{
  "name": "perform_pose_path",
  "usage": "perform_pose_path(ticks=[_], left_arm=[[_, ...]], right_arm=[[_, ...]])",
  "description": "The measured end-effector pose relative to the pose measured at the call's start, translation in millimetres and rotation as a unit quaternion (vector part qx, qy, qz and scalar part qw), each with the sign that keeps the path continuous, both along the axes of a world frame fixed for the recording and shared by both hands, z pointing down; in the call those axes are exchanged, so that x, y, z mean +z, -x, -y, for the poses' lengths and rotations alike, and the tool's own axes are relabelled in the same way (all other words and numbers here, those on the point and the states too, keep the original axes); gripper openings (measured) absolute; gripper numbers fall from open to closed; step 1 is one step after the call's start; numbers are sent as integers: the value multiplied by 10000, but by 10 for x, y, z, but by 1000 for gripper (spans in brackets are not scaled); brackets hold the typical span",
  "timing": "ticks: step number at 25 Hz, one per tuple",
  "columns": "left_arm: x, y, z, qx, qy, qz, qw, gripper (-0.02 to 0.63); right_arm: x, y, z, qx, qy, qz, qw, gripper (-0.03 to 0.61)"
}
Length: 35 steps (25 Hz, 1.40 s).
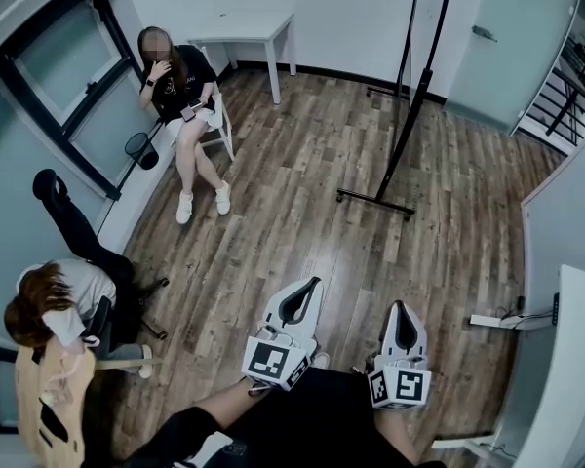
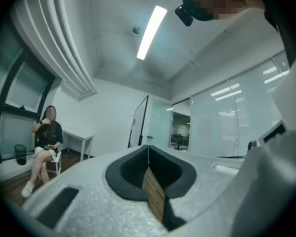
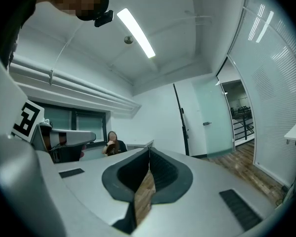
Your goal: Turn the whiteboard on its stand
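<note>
— Nearest us are the two tools. How do they sit?

— Left gripper point(image 1: 310, 289) and right gripper point(image 1: 399, 312) hang low over the near edge of the floor point(image 1: 302, 213), side by side and pointing level. Each has its jaws pressed together on nothing, and only floorboards show through the slit between the pads.

— And the whiteboard?

— One whiteboard point(image 2: 139, 123), upright on its stand point(image 1: 406, 125), toward the far edge of the floor. It is close to the far wall, to the right of the white table point(image 1: 249, 25), and well apart from both grippers. From the head view it shows almost edge-on.

— So how far along is the job?

— Not begun, I'd judge. Neither gripper touches the board or the frame. All of it is left: cross the floor, take hold of the frame, and turn the board.

— Give me the count.

— Two grippers, one whiteboard, one stand with two foot bars showing, and one white table. One dark bin point(image 1: 141, 149) sits at the left edge of the floor. Two people are seated, one person on a chair point(image 1: 180, 96) near the far left corner and another person point(image 1: 63, 305) at the near left edge.
</note>
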State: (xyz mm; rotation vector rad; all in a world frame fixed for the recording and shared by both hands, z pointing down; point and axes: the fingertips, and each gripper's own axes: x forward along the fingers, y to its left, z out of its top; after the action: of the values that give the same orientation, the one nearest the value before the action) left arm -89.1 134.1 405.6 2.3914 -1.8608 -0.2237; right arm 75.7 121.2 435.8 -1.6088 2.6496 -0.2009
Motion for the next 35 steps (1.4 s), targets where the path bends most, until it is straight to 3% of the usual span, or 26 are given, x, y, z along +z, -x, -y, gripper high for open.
perform_pose_path(ticks=[6,11,19,35], left_arm=[[47,-105,99,-58,35,59,10000,18],[159,-199,471,30,72,27,10000,18],[246,-224,1543,249,198,-4,9995,18],[137,119,3955,801,269,-23,9964,18]], right_arm=[[73,-65,108,-102,38,10,9999,14],[184,-105,436,-51,88,-20,9999,14],[265,-59,1414,70,207,-107,9997,14],[210,419,3823,455,278,-249,9983,14]])
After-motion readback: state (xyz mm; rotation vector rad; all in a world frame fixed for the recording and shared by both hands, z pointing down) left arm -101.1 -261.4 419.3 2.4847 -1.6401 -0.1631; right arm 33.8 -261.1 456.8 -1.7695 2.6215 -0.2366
